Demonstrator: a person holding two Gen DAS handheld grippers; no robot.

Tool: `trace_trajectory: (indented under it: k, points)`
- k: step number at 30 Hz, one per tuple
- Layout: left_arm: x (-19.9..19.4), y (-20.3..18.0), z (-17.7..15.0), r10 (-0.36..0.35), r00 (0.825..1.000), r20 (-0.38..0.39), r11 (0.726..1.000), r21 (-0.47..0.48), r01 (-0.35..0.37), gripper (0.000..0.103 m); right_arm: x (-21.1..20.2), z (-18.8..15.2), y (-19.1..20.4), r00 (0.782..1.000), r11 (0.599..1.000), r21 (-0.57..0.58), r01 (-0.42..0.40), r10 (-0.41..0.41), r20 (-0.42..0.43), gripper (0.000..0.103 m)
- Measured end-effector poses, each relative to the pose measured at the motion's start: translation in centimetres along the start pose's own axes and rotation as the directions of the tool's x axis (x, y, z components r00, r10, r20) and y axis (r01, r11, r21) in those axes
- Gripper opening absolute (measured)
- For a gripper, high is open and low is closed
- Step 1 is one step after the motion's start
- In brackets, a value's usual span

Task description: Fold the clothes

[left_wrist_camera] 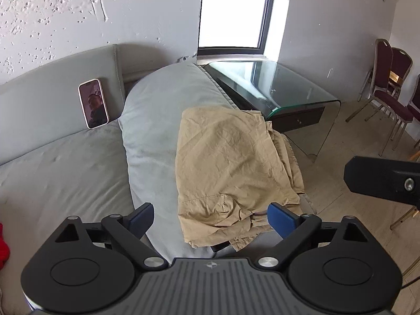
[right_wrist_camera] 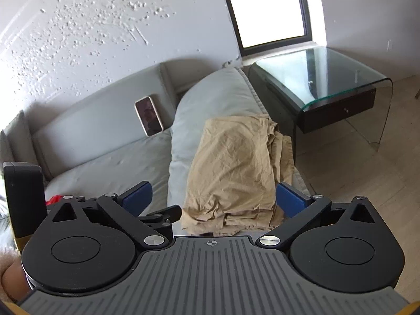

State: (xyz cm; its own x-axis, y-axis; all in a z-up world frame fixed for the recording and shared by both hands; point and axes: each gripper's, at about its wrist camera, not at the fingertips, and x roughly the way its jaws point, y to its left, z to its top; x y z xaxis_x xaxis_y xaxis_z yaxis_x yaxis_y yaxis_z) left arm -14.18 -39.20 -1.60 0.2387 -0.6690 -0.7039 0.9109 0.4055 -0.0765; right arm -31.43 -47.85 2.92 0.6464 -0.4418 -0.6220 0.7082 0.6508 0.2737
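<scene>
A tan garment (left_wrist_camera: 231, 162) lies folded in a thick bundle over the grey sofa armrest (left_wrist_camera: 155, 120), its layered edges hanging toward the floor side. In the right wrist view the same tan garment (right_wrist_camera: 236, 168) lies on the armrest (right_wrist_camera: 210, 99). My left gripper (left_wrist_camera: 211, 220) hovers over the near end of the bundle, jaws wide apart, and the blue pads (left_wrist_camera: 282, 219) touch nothing. My right gripper (right_wrist_camera: 214, 199) also stands open above the bundle's near edge, with nothing pressed between its fingers. Part of the right gripper's black body (left_wrist_camera: 383, 181) shows at the right edge of the left wrist view.
A phone (left_wrist_camera: 93, 103) leans against the sofa back (left_wrist_camera: 57, 110). A glass side table (left_wrist_camera: 275, 86) with a dark drawer stands beside the armrest. Maroon chairs (left_wrist_camera: 388, 89) stand by the far wall. Something red (left_wrist_camera: 4, 246) lies on the sofa seat at the left edge.
</scene>
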Motion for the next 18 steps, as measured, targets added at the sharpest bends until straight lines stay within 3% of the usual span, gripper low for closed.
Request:
trace_trajectory:
  k: [9,18]
  points:
    - [-2.9,-0.4,-2.3,-0.082,0.996,-0.026,0.996,-0.026,0.081,0.102,-2.8,-2.3,1.8,0.998,0.998,0.008,0.064,-0.064,-0.029,0.103]
    - [-6.1,-0.8,-2.4,-0.051,0.998,0.033,0.998,-0.021,0.052,0.102,-5.9,-2.3,4.0,0.991,0.987,-0.096,0.128,-0.130,-0.013,0.103]
